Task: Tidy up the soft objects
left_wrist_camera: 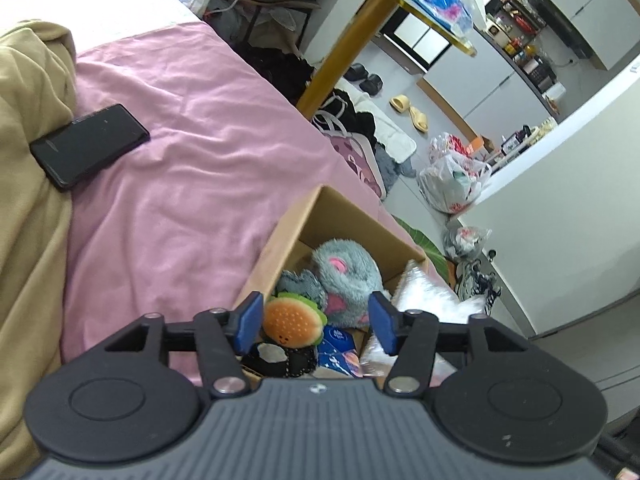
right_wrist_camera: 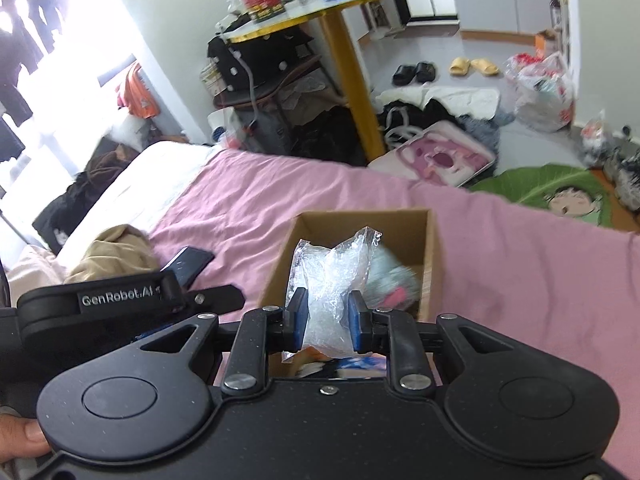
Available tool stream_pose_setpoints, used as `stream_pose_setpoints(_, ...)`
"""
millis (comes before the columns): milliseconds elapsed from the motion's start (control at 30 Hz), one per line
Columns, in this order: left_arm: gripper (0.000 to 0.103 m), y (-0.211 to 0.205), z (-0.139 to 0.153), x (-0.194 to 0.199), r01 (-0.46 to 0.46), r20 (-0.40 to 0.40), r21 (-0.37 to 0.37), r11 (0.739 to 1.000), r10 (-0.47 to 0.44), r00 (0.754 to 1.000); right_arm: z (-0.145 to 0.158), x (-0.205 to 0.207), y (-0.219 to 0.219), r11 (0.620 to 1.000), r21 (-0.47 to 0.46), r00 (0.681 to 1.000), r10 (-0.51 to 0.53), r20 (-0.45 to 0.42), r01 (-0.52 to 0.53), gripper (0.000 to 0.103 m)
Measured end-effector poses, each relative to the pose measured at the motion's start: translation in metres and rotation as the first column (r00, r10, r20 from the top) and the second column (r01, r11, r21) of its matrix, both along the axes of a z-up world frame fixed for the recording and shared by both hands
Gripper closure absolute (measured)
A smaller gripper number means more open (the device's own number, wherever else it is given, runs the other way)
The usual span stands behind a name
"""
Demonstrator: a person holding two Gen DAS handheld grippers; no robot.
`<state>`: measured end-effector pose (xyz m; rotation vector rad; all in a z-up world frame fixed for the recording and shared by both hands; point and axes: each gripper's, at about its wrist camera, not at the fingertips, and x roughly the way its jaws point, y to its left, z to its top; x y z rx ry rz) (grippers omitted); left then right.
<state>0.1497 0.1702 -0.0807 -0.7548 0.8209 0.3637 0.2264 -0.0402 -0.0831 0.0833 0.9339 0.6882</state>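
Note:
A cardboard box (left_wrist_camera: 292, 220) sits on the pink bedsheet (left_wrist_camera: 192, 152). Inside lie a grey-and-pink fluffy plush (left_wrist_camera: 344, 276), a small burger plush (left_wrist_camera: 294, 320), a black-and-white soft item (left_wrist_camera: 280, 358) and blue packets (left_wrist_camera: 338, 344). My left gripper (left_wrist_camera: 314, 322) hangs open over the box's near end, nothing between its blue pads. My right gripper (right_wrist_camera: 328, 324) is shut on a crinkled clear plastic bag (right_wrist_camera: 332, 276), held above the same box (right_wrist_camera: 434, 248). That bag shows as a white shape (left_wrist_camera: 428, 296) in the left wrist view. The left gripper's body (right_wrist_camera: 120, 300) appears at the left of the right wrist view.
A black phone (left_wrist_camera: 90, 144) lies on the sheet beside a tan garment (left_wrist_camera: 28, 200). Beyond the bed edge stand a gold-legged round table (right_wrist_camera: 344, 64), a pink bag (right_wrist_camera: 436, 158), slippers (right_wrist_camera: 474, 66), plastic bags (right_wrist_camera: 544, 92) and a green mat (right_wrist_camera: 556, 192). A hand's thumb (right_wrist_camera: 24, 436) holds the grip.

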Motion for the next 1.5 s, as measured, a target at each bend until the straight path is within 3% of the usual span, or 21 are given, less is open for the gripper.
stream_pose_setpoints(67,0.035,0.002,0.004,-0.002,-0.005,0.003,0.008,1.0,0.005,1.0,0.0,-0.002,0.004,1.0,0.023,0.999,0.018,-0.026,-0.017,0.069)
stream_pose_setpoints(200,0.021,0.005,0.012,-0.004,0.012,-0.001,0.014,1.0,-0.012,1.0,0.007,-0.01,0.004,1.0,0.0,1.0,0.025,-0.009,-0.025,0.067)
stream_pose_setpoints(500,0.009,-0.007,0.029,-0.013,0.065,-0.017,0.062,0.996,-0.064,0.998,0.028,-0.024,-0.021,1.0,-0.007,0.999,-0.025,0.033,0.025,0.044)
stream_pose_setpoints(633,0.001,-0.018,0.036,-0.018,0.097,-0.023,0.089,0.991,-0.095,0.995,0.036,-0.03,-0.036,0.999,-0.007,0.997,-0.048,0.059,0.049,0.029)
stream_pose_setpoints(1133,0.001,-0.057,0.066,-0.047,0.192,-0.035,0.213,0.958,-0.188,0.981,0.057,-0.058,-0.096,0.986,0.029,0.983,-0.163,0.079,0.161,0.0)
stream_pose_setpoints(1500,0.001,-0.09,0.087,-0.075,0.298,-0.051,0.282,0.912,-0.296,0.954,0.078,-0.086,-0.127,0.982,0.041,0.977,-0.188,0.105,0.184,0.0)
